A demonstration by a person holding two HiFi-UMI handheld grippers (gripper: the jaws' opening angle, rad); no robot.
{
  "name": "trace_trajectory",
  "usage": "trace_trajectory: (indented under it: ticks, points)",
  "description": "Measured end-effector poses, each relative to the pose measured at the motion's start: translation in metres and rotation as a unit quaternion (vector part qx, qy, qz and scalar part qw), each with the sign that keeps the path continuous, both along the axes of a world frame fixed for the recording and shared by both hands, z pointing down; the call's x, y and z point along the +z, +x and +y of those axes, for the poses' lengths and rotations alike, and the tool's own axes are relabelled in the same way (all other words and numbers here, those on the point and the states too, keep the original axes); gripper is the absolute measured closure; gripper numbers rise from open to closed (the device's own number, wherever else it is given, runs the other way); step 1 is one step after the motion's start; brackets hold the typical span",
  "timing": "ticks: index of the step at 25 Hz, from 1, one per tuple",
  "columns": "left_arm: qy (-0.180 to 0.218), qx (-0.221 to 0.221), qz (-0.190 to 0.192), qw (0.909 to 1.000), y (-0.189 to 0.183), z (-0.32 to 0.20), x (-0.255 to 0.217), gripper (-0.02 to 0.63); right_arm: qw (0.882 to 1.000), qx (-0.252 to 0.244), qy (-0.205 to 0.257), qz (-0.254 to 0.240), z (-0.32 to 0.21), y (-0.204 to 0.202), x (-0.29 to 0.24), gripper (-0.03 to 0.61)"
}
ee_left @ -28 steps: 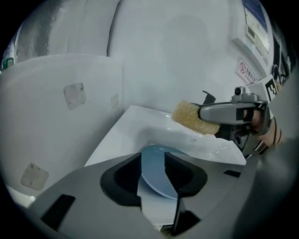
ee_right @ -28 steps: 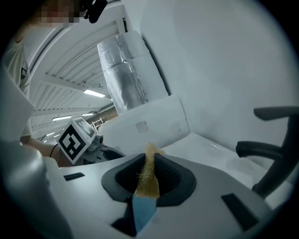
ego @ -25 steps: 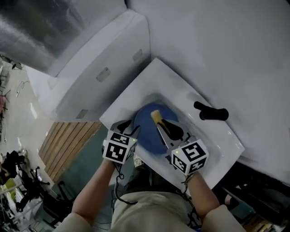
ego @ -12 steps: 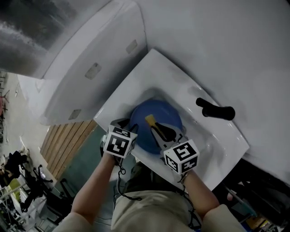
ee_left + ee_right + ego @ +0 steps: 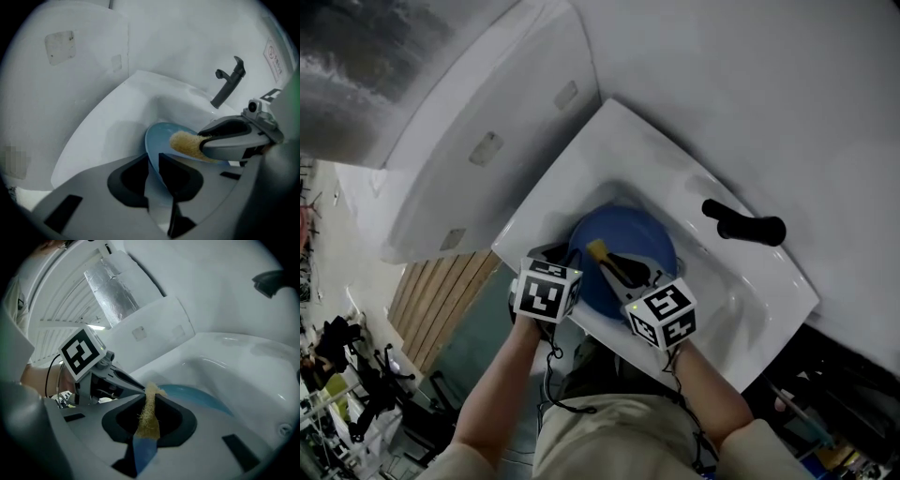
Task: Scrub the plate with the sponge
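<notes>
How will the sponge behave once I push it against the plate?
The sponge, pinched flat in the right gripper, looks thin and fibrous, so its free tip will probably bend rather than push stiffly. Its coarse fibres should drag on the glossy blue plate, not skid.

One plate (image 5: 630,236), one sponge (image 5: 597,250), two tongs (image 5: 154,165) (image 5: 148,414), one sink (image 5: 623,150), one faucet (image 5: 746,226)

The round blue plate (image 5: 642,234) looks smooth and glossy, like glazed ceramic. The yellow fibrous sponge (image 5: 149,418) is coarse and bristly between my right fingers (image 5: 84,441), which are smooth matt grey plastic. The white sink (image 5: 619,141) gleams glossy, and the black tap lever (image 5: 745,227) looks matt.
</notes>
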State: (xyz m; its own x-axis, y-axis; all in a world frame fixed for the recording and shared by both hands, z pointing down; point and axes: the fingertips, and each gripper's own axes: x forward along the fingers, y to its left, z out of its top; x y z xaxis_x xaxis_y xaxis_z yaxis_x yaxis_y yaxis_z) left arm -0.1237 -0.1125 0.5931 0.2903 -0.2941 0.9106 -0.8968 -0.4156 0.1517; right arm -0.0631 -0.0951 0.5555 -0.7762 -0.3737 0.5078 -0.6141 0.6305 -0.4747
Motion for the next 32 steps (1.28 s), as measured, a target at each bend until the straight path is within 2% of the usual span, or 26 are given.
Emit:
trace_trajectory:
  ticks: [5,8,11,17,23,28,32]
  points:
    - [-0.008,-0.021,0.036,0.9991,0.008,0.002,-0.003,0.552,0.999,-0.047,-0.019,0.009,-0.007,-0.015,0.021,0.508]
    - [0.001,-0.02,0.029,0.9994,0.009,0.002,-0.003,0.558,0.996,-0.08,-0.021,0.035,-0.008,-0.022,0.037,0.508]
    - [0.007,-0.018,0.022,0.9996,0.008,0.002,-0.003,0.557,0.996,-0.076,-0.014,0.05,-0.014,-0.02,0.051,0.508]
    - [0.016,-0.026,0.023,0.9993,0.001,-0.003,-0.004,0.563,0.992,-0.034,-0.001,0.124,-0.039,0.012,0.085,0.508]
    - [0.027,-0.011,-0.001,0.9996,-0.006,-0.011,-0.004,0.577,0.973,-0.08,-0.024,0.213,-0.024,0.052,0.11,0.509]
    - [0.036,0.0,-0.012,0.9993,-0.004,-0.014,-0.003,0.583,0.963,-0.098,-0.039,0.248,0.008,0.082,0.112,0.508]
    - [0.043,0.0,-0.01,0.999,-0.003,-0.015,-0.004,0.586,0.963,-0.111,-0.051,0.24,0.043,0.091,0.09,0.508]
